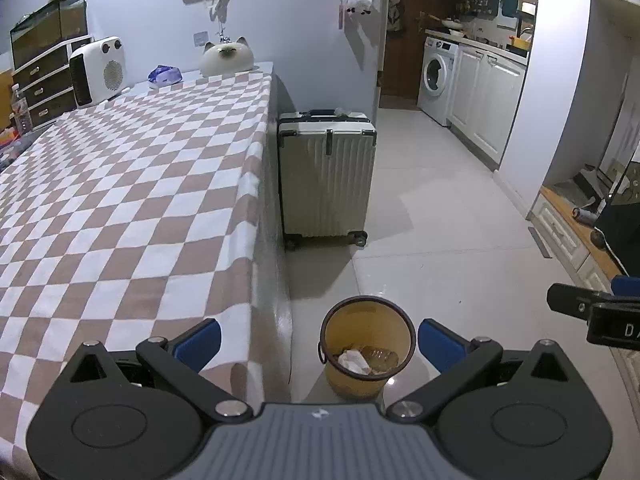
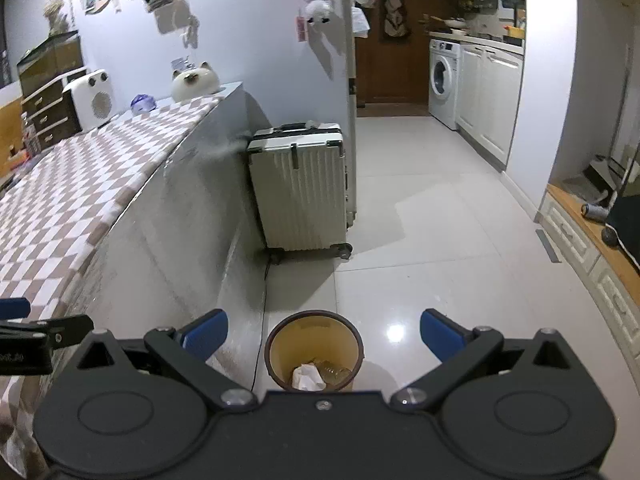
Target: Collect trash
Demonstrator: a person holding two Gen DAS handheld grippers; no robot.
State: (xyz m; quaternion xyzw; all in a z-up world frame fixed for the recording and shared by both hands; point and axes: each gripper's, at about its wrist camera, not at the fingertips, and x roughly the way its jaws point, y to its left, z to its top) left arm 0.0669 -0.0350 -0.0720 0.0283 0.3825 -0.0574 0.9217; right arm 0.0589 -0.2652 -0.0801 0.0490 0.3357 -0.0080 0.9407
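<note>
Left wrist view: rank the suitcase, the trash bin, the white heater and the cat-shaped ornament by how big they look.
1. suitcase
2. trash bin, though it sits nearest the camera
3. white heater
4. cat-shaped ornament, farthest away, so its small look is unsure

bin base (image 2: 316,384): hidden behind the gripper body
bin contents (image 1: 370,360): clear items too blurred to name
bench (image 1: 120,200): left side cut off by the edge

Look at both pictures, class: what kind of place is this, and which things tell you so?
Most likely a home. A washing machine stands in a kitchen, a suitcase sits beside a cloth-covered table, and a bin is on the floor.
</note>
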